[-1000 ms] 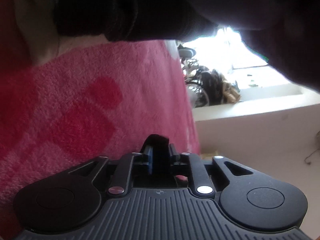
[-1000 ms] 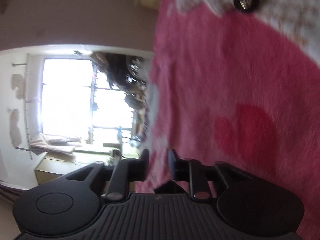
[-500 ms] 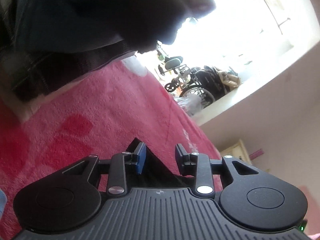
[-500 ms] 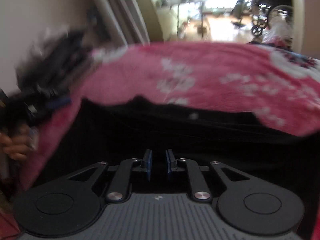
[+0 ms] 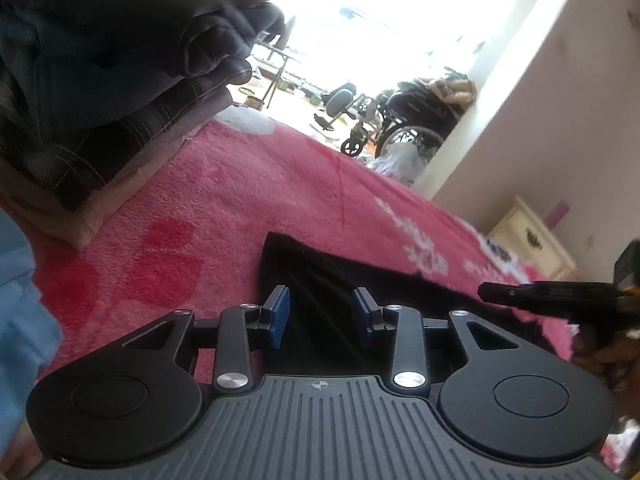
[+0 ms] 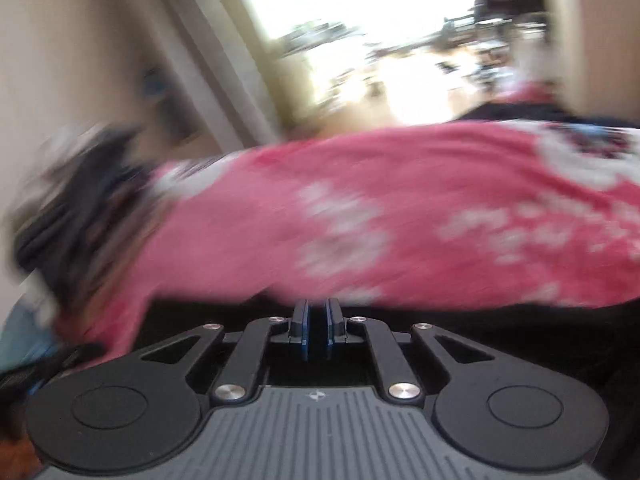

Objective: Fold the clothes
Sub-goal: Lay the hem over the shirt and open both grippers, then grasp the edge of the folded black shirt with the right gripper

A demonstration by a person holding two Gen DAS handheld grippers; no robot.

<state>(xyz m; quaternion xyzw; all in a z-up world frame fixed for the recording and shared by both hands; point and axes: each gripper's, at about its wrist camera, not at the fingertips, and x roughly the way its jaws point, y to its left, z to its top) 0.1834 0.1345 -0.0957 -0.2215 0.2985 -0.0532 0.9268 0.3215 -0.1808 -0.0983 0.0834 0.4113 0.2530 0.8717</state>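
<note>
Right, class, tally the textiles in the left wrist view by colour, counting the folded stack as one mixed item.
Pink blanket: 1
Black garment: 1
Light blue cloth: 1
Mixed dark folded stack: 1
Total: 4

Daylight from a blown-out window (image 5: 384, 12) backlights both fisheye views; the right wrist view is motion-blurred throughout.

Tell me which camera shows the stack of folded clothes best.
The left wrist view: the stack of folded clothes sits sharp at upper left on the pink blanket. The right wrist view shows only a dark blur at left.
</note>
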